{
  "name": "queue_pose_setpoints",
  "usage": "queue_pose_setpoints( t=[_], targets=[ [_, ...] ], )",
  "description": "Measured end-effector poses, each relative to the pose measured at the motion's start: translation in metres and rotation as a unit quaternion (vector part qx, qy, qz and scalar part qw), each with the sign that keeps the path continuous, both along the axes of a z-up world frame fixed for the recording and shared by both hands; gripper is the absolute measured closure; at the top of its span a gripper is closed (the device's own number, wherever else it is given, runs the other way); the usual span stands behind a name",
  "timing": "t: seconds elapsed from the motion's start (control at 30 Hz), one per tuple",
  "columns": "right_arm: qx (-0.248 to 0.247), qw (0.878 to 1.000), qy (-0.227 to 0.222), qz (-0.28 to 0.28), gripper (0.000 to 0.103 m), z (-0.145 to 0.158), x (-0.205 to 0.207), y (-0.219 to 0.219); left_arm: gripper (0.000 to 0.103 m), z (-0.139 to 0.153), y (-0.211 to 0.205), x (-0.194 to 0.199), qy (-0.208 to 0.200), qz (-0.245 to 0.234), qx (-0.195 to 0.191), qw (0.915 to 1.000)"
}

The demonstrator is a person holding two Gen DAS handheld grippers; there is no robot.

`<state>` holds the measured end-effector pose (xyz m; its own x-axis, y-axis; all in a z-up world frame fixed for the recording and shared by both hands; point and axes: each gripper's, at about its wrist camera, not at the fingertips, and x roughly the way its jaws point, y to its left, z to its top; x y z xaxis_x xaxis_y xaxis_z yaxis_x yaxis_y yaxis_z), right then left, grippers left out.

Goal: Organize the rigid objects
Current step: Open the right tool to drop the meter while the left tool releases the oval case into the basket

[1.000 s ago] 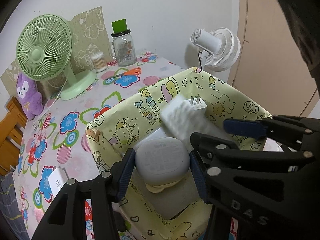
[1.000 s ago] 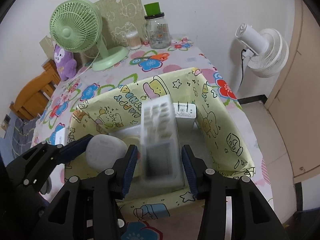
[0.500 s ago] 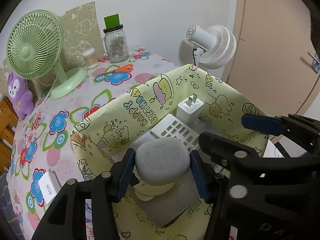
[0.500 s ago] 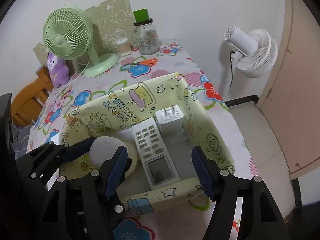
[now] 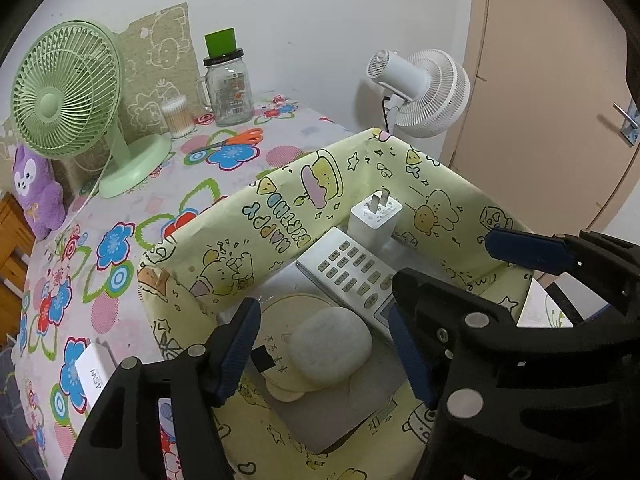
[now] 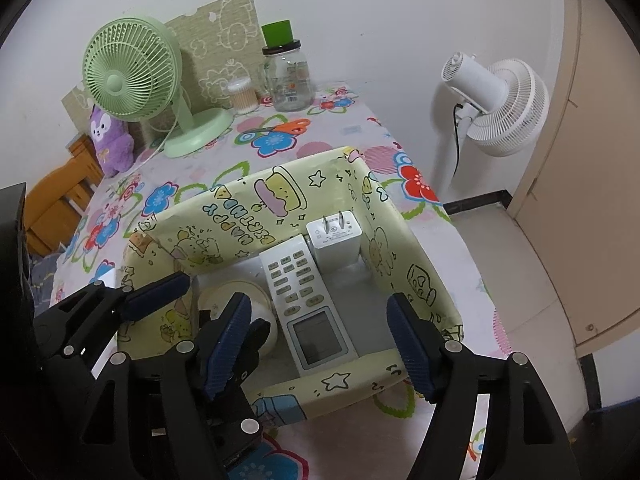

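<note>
Looking down through both wrist cameras, I see the yellow cartoon-print box (image 5: pixel 280 216) on the flowered tablecloth (image 5: pixel 120 208), holding a white remote (image 6: pixel 298 280) flat with a white charger (image 6: pixel 336 244) upright at its far end. My left view shows the grey oval case (image 5: pixel 330 350) resting on a round cream disc (image 5: pixel 288 316) inside the box; the right view hides that case behind my left gripper (image 5: pixel 324 354), but shows the remote's screen. My left gripper's jaws have just been opening and stand apart either side of the case without touching it. My right gripper (image 6: pixel 320 348) has also just been widening, nothing clamped, the remote lying below. Behind stand a green desk fan (image 5: pixel 66 100), a white fan (image 6: pixel 504 108), a glass jar (image 5: pixel 228 92) and orange scissors (image 5: pixel 240 140).
</note>
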<state>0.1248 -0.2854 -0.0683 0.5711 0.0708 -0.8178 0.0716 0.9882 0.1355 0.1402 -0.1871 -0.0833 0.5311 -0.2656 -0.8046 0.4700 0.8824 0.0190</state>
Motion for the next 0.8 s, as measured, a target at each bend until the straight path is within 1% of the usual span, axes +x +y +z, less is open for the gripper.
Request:
queue_pose_setpoints(
  t=[0.03,0.07,0.1,0.13,0.37,0.57,0.63,0.8],
  targets=[
    [0.000,1.000,-0.001,0.000,0.029,0.000,-0.001,0.001,0.028,0.002,0.001,-0.001,-0.003,0.001,-0.001,1.0000],
    [0.000,1.000,-0.001,0.000,0.029,0.001,-0.002,0.001,0.023,0.003,0.002,-0.003,-0.005,0.001,-0.003,1.0000],
    [-0.001,1.000,-0.002,0.001,0.029,0.002,-0.002,0.002,0.016,0.004,0.003,-0.004,-0.008,0.003,-0.003,1.0000],
    [0.000,1.000,-0.003,0.002,0.029,0.003,-0.003,0.004,0.012,0.006,0.004,-0.005,-0.009,0.006,-0.002,0.9999],
    [0.007,1.000,-0.009,0.010,0.029,0.008,-0.011,0.012,0.011,0.014,0.012,-0.017,-0.019,0.008,-0.002,0.9998],
    [0.007,1.000,-0.019,0.012,0.024,0.015,-0.020,0.019,0.006,0.022,0.017,-0.028,-0.033,0.012,-0.001,0.9994],
    [0.004,1.000,-0.022,0.012,0.022,0.017,-0.023,0.022,0.005,0.024,0.019,-0.033,-0.033,0.014,-0.002,0.9993],
    [-0.002,0.999,-0.031,0.016,0.021,0.022,-0.031,0.028,0.004,0.027,0.025,-0.041,-0.037,0.020,-0.003,0.9991]
  ],
)
